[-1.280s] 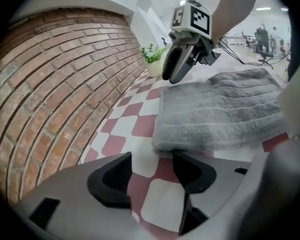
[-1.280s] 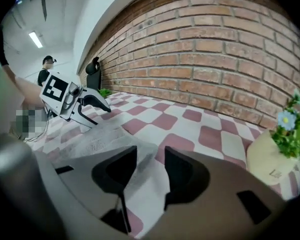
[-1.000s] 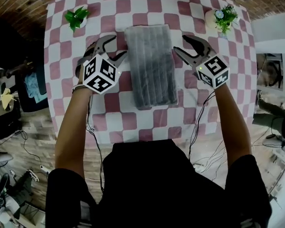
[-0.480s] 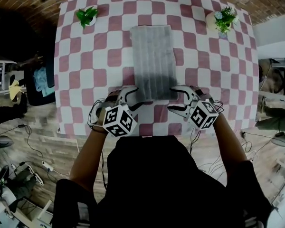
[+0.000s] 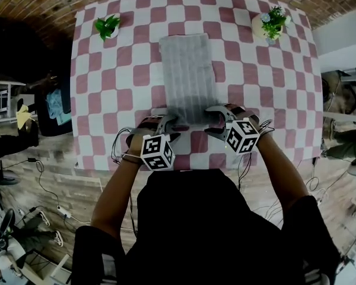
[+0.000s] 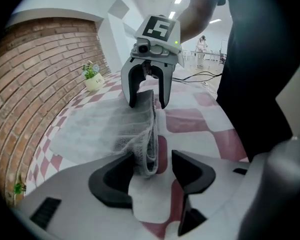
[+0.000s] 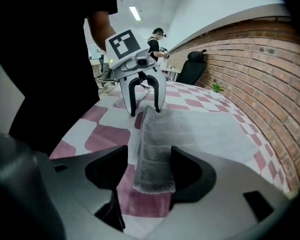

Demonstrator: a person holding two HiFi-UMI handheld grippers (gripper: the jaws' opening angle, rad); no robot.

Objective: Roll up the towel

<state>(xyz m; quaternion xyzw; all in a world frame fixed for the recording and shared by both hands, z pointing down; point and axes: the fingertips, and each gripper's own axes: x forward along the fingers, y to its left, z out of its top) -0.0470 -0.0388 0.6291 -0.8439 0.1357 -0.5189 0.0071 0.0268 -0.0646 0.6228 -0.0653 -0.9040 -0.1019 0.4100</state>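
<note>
The grey ribbed towel (image 5: 187,70) lies flat lengthwise in the middle of the checked table. Both grippers sit at its near edge. My left gripper (image 5: 166,122) straddles the near left corner. In the left gripper view, the bunched, raised edge (image 6: 146,144) rests against one jaw of my left gripper (image 6: 152,166), with a gap to the other. My right gripper (image 5: 216,119) straddles the near right corner. The towel's edge (image 7: 155,169) lies between its jaws against one pad, and those jaws have opened wider within the last second. Each gripper view shows the other gripper across the edge.
The red-and-white checked tablecloth (image 5: 124,82) covers the table. A small green plant (image 5: 108,25) stands at the far left corner and a potted plant with pale flowers (image 5: 272,21) at the far right. The table's near edge runs just behind my grippers. Cables lie on the floor.
Both grippers have come back from beside the towel's far half to its near edge and lowered. Their jaws now straddle the two near corners.
</note>
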